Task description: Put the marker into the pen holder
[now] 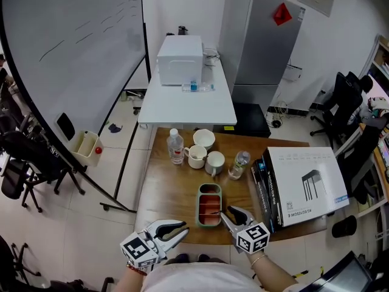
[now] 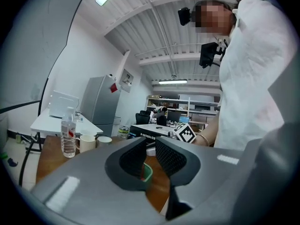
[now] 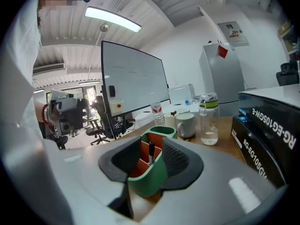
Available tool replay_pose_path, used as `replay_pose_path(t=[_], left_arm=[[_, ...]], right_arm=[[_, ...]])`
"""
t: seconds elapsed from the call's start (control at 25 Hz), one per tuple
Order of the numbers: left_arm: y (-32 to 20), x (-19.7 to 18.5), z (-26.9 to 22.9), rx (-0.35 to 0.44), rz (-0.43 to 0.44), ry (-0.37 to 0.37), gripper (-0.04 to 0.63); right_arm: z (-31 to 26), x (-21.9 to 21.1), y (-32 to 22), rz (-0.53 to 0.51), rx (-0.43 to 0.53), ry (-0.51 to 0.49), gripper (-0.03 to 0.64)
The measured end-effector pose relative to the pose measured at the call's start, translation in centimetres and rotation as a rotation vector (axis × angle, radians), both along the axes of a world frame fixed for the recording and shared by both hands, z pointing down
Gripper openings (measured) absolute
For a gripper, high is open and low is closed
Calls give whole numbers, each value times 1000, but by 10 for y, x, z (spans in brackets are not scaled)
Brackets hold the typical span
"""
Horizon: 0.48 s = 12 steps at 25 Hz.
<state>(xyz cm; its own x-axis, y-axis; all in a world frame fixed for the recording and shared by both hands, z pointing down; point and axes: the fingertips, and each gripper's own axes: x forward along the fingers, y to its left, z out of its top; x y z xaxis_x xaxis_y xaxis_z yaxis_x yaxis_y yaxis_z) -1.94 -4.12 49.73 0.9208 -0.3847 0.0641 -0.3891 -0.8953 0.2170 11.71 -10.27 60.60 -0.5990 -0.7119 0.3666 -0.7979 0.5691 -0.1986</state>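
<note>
The marker (image 3: pixel 151 152) stands upright in an orange-lined compartment of the green pen holder (image 1: pixel 200 206), at the lower centre of the head view on the wooden table (image 1: pixel 169 193). The right gripper (image 1: pixel 227 212) sits at the holder's lower right corner, jaws released and spread either side of the marker, pads clear of it. Lower left, apart from the holder, the left gripper (image 1: pixel 181 231) has its jaws slightly parted and grasps nothing. Above the holder stand two mugs (image 1: pixel 196 157) and a water bottle (image 1: pixel 175 146). Stacked boxes (image 1: pixel 304 184) fill the right.
</note>
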Motion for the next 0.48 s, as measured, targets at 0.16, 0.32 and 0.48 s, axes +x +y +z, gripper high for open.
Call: replay_pose_path(t=[0.16, 0.32, 0.48], left_arm=[[-6, 7, -5, -5, -6, 14, 60], [-10, 7, -6, -4, -15, 23, 61], [-11, 5, -3, -5, -18, 17, 61]], right_arm=[[4, 0, -3, -3, -2, 44, 46], [0, 1, -3, -13, 7, 44, 26], [-25, 2, -5, 14, 49, -22, 26]])
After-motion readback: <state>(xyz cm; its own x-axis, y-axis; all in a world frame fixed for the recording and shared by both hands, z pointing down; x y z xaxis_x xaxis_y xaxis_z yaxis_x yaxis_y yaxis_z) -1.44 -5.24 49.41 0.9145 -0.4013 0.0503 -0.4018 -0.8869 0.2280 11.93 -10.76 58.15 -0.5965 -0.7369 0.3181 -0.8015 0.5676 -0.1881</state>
